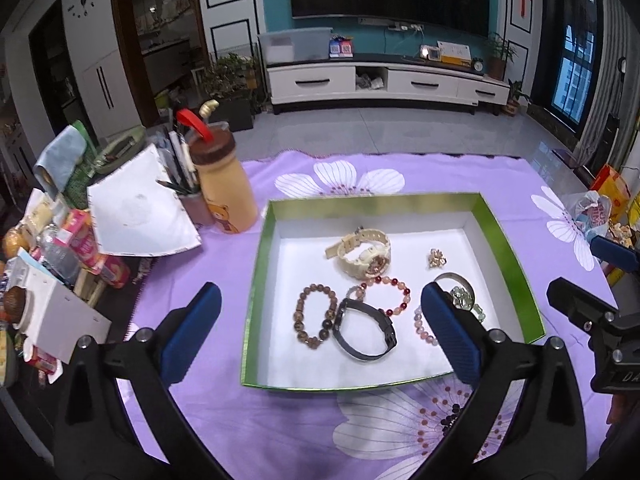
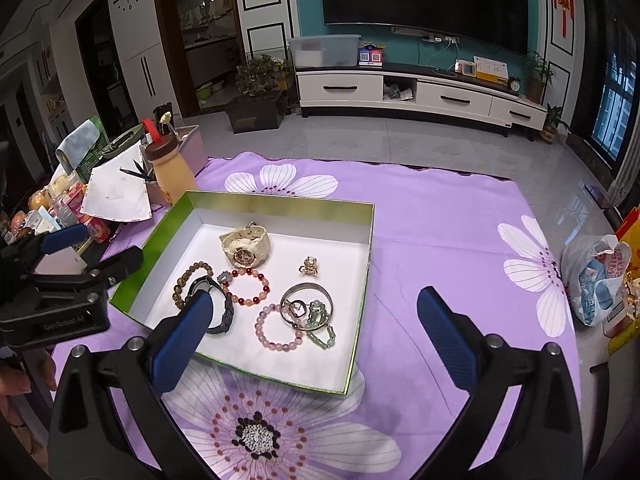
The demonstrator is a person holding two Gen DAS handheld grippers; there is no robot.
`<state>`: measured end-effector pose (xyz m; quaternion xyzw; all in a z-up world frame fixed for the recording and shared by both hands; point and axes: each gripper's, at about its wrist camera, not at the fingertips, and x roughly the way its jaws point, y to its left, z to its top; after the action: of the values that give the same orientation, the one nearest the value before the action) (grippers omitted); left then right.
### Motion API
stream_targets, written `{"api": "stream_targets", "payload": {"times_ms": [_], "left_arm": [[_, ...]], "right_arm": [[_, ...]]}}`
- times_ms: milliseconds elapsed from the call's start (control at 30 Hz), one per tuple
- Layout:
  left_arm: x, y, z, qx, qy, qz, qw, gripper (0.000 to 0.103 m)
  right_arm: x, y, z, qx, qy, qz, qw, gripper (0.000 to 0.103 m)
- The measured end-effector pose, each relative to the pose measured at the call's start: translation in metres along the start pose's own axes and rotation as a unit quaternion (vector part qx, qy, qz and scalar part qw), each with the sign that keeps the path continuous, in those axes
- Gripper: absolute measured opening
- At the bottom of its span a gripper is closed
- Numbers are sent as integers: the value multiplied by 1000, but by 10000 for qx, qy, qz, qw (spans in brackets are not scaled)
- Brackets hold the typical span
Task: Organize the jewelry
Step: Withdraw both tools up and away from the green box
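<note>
**Both tongs wide and empty above the jewelry box**

I find the left tongs (image 1: 320, 332) spread wide, nothing between the blue pads; they hang over the near half of the green-rimmed box (image 1: 516, 248); the right tongs (image 2: 316, 336) stand equally wide and equally empty, their left pad over the box's near corner, their right pad over bare purple cloth (image 2: 440, 216).

The box sits on the flower-printed cloth covering the surface; all the jewelry I can see lies on its white floor. Contents noted: a cream watch (image 1: 366, 254) toward the far side; a small gold ornament (image 1: 437, 258) to its right, apart from the rest; a brown bead bracelet (image 1: 314, 316) at the near left; a black band watch (image 1: 366, 330) touching it; a red and pink bead bracelet (image 1: 394, 294) overlapping the band's far end; a silver bangle (image 2: 306, 300) with a pale green bead string (image 2: 320, 328) lying across it; a pink bead bracelet (image 2: 278, 330) touching the bangle.

Outside the box: an orange bottle with a brown lid (image 1: 224, 188) beside its far left corner; a plastic bag (image 2: 596, 280) at the cloth's right edge.
</note>
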<state>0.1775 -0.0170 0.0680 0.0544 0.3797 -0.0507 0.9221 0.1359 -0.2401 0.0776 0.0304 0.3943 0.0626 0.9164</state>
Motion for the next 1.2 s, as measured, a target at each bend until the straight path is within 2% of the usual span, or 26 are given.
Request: {"api": "stream_targets", "payload": {"times_ms": [200,300,500,533,633,1200], "left_arm": [[-22,4,8,-92,-36,151,9998,101],[-30,6,13,-217,-7,18,9998,101],[-35,3,22,-282,158,56,9995,101],[-36,3,23,-305,161,-50,9994,101],[-33,3,25,-373,226,-115,9990,101],[-5,4,24,-314,473,126,9983,101]], "right_arm": [[-16,5,7,-137,-85,-136,9998,102],[-23,7,11,-205,-136,-144,9996,102],[-32,5,18,-178,-194,-151,9995,102],[-32,4,20,-172,-194,-153,9995,102],[-31,3,24,-180,-161,-179,9995,102],[-7,7,30,-171,62,-142,9997,102]]}}
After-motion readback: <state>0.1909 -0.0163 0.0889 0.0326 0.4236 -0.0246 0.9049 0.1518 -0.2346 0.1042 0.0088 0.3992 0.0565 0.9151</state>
